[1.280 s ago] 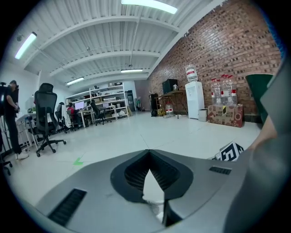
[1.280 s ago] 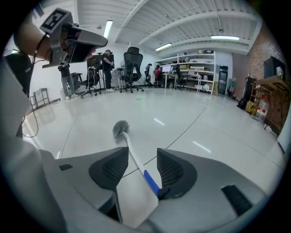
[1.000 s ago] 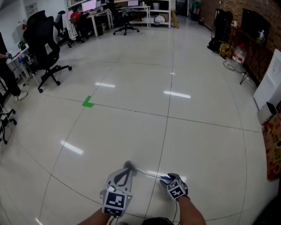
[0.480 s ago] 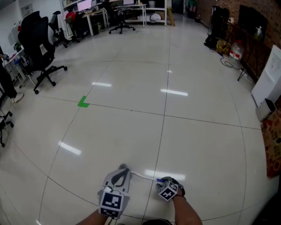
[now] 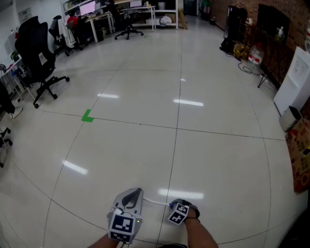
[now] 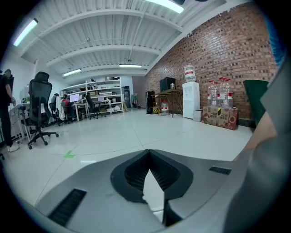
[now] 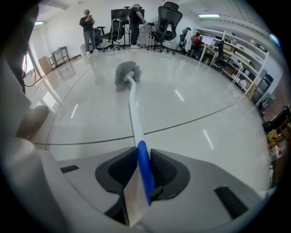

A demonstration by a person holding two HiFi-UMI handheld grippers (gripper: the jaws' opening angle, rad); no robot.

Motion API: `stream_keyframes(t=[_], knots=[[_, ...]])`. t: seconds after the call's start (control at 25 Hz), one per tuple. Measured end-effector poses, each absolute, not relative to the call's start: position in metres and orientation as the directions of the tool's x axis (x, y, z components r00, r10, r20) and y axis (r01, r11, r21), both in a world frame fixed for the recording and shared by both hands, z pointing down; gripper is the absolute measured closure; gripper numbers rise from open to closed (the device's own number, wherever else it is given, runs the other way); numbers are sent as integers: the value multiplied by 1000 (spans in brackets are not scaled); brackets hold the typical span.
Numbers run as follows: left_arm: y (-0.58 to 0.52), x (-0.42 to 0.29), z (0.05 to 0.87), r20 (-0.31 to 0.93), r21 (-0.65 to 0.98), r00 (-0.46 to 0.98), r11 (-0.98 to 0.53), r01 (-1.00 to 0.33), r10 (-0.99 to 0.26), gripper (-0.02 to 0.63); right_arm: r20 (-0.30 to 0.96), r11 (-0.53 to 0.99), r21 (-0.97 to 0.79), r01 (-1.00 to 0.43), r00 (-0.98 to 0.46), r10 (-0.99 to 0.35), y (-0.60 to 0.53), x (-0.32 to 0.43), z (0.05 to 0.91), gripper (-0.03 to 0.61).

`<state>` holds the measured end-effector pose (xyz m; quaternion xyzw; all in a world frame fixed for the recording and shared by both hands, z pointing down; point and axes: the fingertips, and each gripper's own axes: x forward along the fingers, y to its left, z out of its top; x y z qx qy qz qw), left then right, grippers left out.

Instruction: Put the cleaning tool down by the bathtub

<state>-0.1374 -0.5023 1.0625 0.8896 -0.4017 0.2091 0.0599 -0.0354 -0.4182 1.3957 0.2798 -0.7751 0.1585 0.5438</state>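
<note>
The cleaning tool is a brush with a grey bristle head (image 7: 127,73), a white handle (image 7: 133,113) and a blue end. In the right gripper view the blue end sits between the pads of my right gripper (image 7: 142,168), whose jaws are closing and press on it from both sides. In the head view the handle (image 5: 155,201) runs left from my right gripper (image 5: 171,207) towards the tip of my left gripper (image 5: 136,192); the bristle head is hidden there. My left gripper (image 6: 148,155) has its tips together, nothing held. No bathtub is in view.
Pale tiled floor (image 5: 184,145) spreads ahead, with a green tape mark (image 5: 87,116). Black office chairs (image 5: 36,53) stand at the left and desks (image 5: 121,12) at the back. A white appliance (image 5: 293,82) and small bin (image 5: 290,117) line the brick wall. People (image 7: 88,22) stand far off.
Both grippers have slid lower in the head view. My right gripper has drawn closer to the left one and its marker cube has turned.
</note>
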Motion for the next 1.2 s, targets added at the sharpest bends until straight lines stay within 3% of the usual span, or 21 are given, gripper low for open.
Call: stream_keyframes(t=[0.12, 0.24, 0.64, 0.88, 1.2], knots=[[-502, -136, 1058, 409, -68, 589, -667, -742, -697, 607, 941, 817, 41, -575, -252, -225, -405, -40, 1395, 495], [-502, -136, 1057, 400, -79, 593, -671, -737, -699, 607, 921, 776, -15, -631, -310, -234, -400, -47, 1387, 502], [-513, -140, 1049, 371, -73, 584, -649, -757, -722, 607, 705, 421, -183, -888, -417, -574, -446, -17, 1289, 506], [-513, -121, 1042, 350, -60, 613, -670, -740, -708, 607, 520, 312, -263, -913, -407, -751, -471, 2, 1199, 506], [-520, -105, 1001, 312, -61, 602, -648, -759, -735, 607, 340, 254, -369, -894, -384, -858, -476, 23, 1063, 506]])
